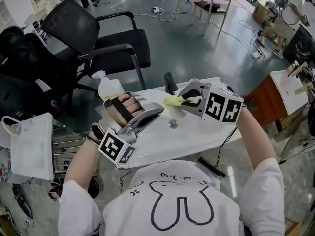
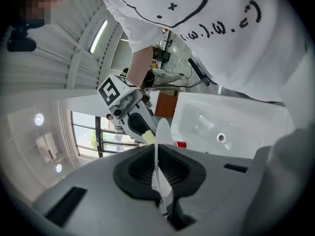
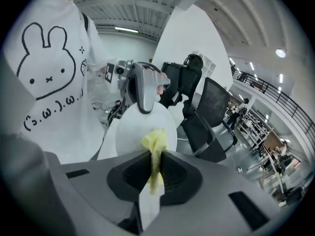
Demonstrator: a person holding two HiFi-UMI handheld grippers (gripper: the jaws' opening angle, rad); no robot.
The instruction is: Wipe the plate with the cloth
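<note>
We list: left tool (image 2: pixel 156 154) clamped on plate (image 3: pixel 132 132) rim; right tool (image 3: pixel 156 157) gripping yellow cloth (image 3: pixel 155 140) against plate.

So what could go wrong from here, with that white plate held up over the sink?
1. The left tongs pinch the round white plate only at its rim, above the white sink; a wiping push might tilt it or slip it loose.
2. The right tongs hold just a small bunched yellow cloth; it could pull out, or their hard tips might scrape the plate.
</note>
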